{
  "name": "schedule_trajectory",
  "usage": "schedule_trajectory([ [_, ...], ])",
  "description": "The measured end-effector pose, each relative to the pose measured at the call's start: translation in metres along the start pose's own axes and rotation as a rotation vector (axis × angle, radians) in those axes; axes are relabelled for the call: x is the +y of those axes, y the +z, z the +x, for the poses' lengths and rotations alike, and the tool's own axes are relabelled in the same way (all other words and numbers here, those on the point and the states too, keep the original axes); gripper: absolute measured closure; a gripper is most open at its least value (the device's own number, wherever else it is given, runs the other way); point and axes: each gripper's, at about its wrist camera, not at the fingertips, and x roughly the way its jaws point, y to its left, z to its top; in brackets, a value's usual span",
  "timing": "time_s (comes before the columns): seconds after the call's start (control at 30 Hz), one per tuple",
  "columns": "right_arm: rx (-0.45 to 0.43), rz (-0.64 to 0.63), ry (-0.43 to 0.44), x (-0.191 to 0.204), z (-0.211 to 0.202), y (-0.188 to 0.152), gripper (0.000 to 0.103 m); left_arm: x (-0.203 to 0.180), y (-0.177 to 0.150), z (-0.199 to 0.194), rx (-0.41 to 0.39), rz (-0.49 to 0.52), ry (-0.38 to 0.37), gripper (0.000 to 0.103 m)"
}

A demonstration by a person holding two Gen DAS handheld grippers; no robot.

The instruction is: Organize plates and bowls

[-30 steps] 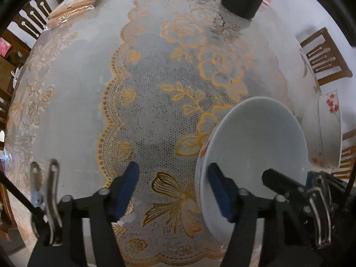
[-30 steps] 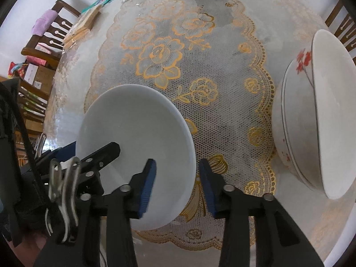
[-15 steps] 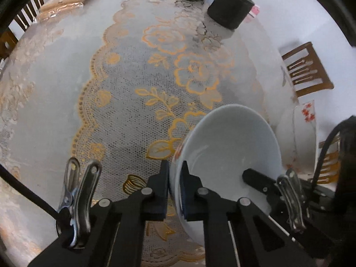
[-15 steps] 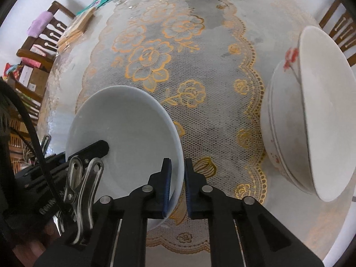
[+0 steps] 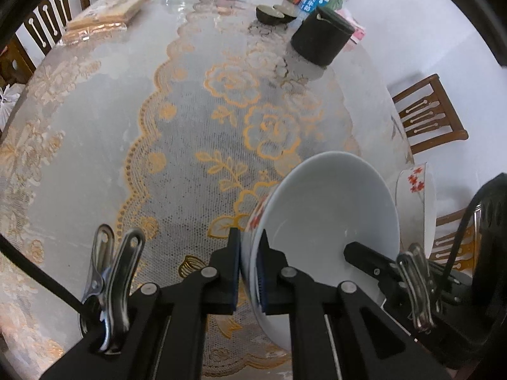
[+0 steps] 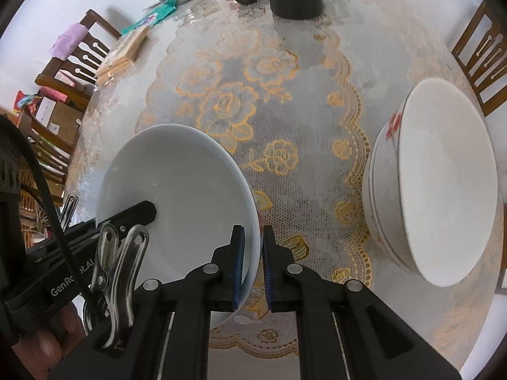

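Both pairs of my jaws have closed since a second ago, and each now pinches the rim of the white bowl [image 5: 329, 209]. On its left rim, lower centre of the left wrist view, sits my left gripper [image 5: 248, 272]; my right gripper [image 6: 252, 266] clamps the opposite rim. That bowl tilts above the lace-covered table [image 5: 95, 133], lifted on my left side. At the right of the right wrist view, a stack of flowered bowls [image 6: 443, 183] rests well apart from it.
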Motion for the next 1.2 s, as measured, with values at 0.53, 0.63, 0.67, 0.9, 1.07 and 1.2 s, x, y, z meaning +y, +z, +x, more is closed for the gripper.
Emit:
schedule_trajectory([
  [0.53,-0.077,-0.04,0.028,0.004,-0.047,0.004,0.091,-0.032,0.004,-0.053,-0.095,0.036,0.056,0.094],
  [0.63,-0.087,-0.049,0.036,0.004,-0.056,0.003,0.091,-0.035,0.002,-0.061,-0.108,0.032,0.061,0.094],
  [0.67,-0.092,-0.052,0.037,0.005,-0.059,0.003,0.091,-0.036,0.003,-0.063,-0.11,0.03,0.061,0.094],
  [0.9,-0.124,-0.058,0.046,0.0,-0.084,0.0,0.091,-0.053,0.002,-0.081,-0.14,0.031,0.056,0.094],
  [1.07,-0.152,-0.048,0.034,-0.019,-0.105,-0.001,0.091,-0.081,0.002,-0.086,-0.149,0.055,0.047,0.094],
  [1.2,-0.175,-0.017,0.021,-0.047,-0.122,-0.002,0.091,-0.115,0.004,-0.084,-0.149,0.093,0.032,0.094],
])
